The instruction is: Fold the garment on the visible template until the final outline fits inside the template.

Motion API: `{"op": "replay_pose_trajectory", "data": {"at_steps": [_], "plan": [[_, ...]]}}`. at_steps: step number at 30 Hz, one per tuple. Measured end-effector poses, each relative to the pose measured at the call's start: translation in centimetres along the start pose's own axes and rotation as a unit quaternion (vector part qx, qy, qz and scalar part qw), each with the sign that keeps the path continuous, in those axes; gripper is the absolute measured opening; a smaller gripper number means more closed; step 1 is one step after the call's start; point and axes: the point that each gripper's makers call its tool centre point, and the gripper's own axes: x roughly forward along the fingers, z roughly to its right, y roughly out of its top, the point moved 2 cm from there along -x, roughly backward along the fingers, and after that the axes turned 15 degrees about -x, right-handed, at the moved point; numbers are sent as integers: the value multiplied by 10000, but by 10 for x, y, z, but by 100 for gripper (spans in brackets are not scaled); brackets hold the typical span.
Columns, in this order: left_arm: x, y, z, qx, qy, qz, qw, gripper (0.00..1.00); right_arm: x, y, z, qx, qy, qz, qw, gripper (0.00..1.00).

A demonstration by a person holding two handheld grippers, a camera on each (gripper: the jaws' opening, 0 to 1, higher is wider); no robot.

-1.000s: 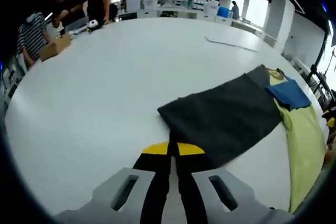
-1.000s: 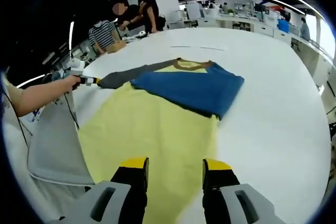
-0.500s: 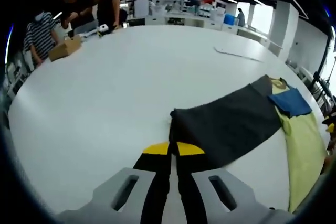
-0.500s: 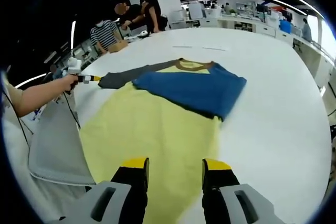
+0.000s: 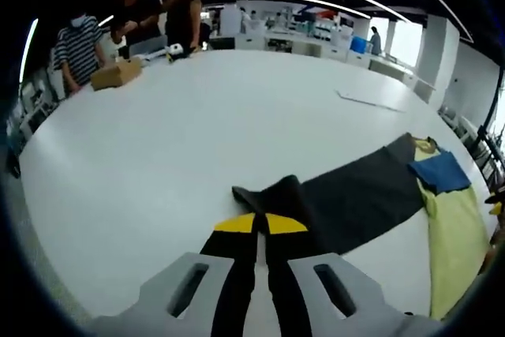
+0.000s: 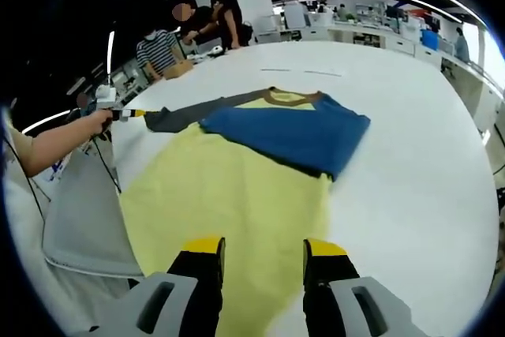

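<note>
A yellow shirt (image 6: 229,195) lies flat on the white table (image 6: 410,163) with its brown collar (image 6: 286,98) at the far end. Its blue sleeve (image 6: 292,136) is folded across the chest. The dark grey sleeve (image 6: 189,114) stretches out to the left, and my left gripper (image 6: 126,114), held in a hand, is shut on its end. In the left gripper view my left gripper (image 5: 260,222) pinches the bunched cuff of the grey sleeve (image 5: 347,195), with the blue sleeve (image 5: 439,171) and yellow body (image 5: 454,234) beyond. My right gripper (image 6: 259,246) is open over the shirt's hem.
A light grey sheet (image 6: 79,219) lies at the table's left edge beside the shirt. A person's arm (image 6: 55,144) reaches over it. Across the table stand people with a cardboard box (image 5: 116,73), and a thin strip (image 5: 367,100) lies further off.
My left gripper has pulled the grey sleeve's end outward, away from the shirt body; the sleeve now lies longer and narrower. The right gripper has stayed in place.
</note>
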Motion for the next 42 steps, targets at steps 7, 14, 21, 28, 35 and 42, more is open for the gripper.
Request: {"op": "replay_pose_trajectory", "data": {"at_steps": [7, 14, 21, 28, 35, 42], "plan": [[-5, 14, 20, 107, -223, 197, 9995, 0, 0, -2, -1, -5, 26, -2, 10000, 36], [-6, 29, 52, 384, -545, 347, 9972, 0, -1, -4, -1, -8, 30, -4, 10000, 36], [-2, 34, 84, 612, -874, 356, 9937, 0, -2, -9, -1, 14, 31, -20, 10000, 36], [7, 31, 113, 773, -1129, 282, 9902, 0, -5, -14, 0, 47, 37, -16, 10000, 36], [15, 25, 142, 1032, -1343, 168, 9854, 0, -7, -18, 0, 65, 50, -35, 10000, 36], [20, 16, 165, 1166, -1531, 38, 9813, 0, -7, -20, -1, 58, 96, -39, 9999, 36]]}}
